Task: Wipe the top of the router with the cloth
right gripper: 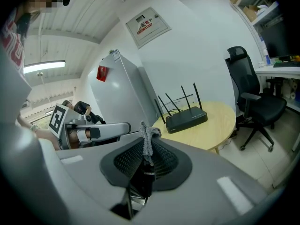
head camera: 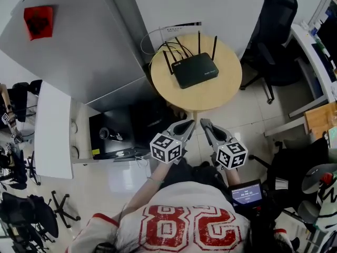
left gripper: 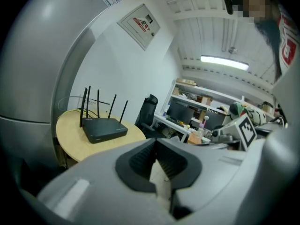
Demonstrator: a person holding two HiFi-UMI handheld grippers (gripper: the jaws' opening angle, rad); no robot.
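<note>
Black router [head camera: 196, 70] sits on the round bench [head camera: 221, 96], well apart from your claws: right claw [right gripper: 146, 150] pinches the grey cloth [right gripper: 148, 135], left claw [left gripper: 156, 159] looks closed, seemingly empty.

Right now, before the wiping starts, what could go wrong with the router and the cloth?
1. Only a small tuft of cloth pokes from the shut right gripper, so hard jaw tips might scrape the router.
2. The antennas stand upright along its back; a sweep could snag or bump one.
3. The left gripper is away from the router, so nothing steadies it; it may slide on the table.
</note>
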